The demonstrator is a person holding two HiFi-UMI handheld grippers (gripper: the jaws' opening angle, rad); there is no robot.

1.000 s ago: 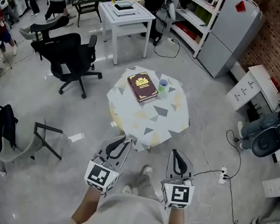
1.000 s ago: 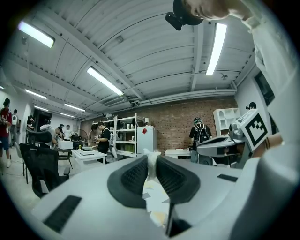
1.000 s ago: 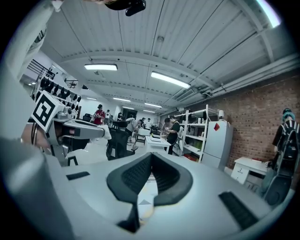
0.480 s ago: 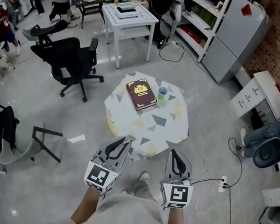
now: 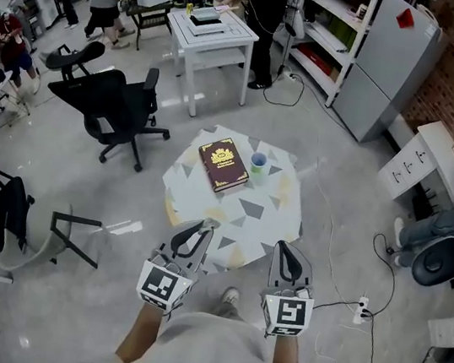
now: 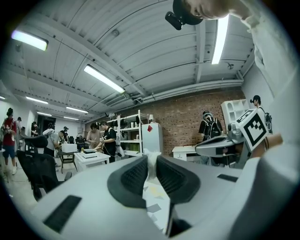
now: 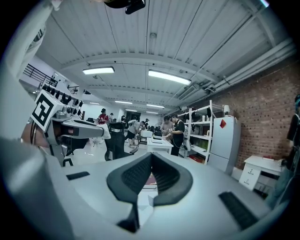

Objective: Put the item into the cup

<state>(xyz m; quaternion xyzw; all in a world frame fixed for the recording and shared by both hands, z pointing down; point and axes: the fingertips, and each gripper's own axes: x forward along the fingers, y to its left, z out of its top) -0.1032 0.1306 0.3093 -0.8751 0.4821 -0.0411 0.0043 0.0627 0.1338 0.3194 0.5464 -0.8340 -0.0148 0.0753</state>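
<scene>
Left claw (image 6: 151, 157), at 7 o'clock of the round triangle-patterned surface (image 5: 269, 213), pinches a white crumpled item (image 6: 151, 165). A dark red book (image 5: 224, 164), its gold print unreadable, lies at 11, and a small green cup (image 5: 258, 163) stands at 1. Right claw (image 7: 150, 157), at 5, is closed and empty.

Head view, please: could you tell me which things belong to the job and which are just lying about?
Job: green cup; white item, pinched in the left gripper; round table under the cup.
Lying about: brown book beside the cup; black office chair; fridge.
</scene>
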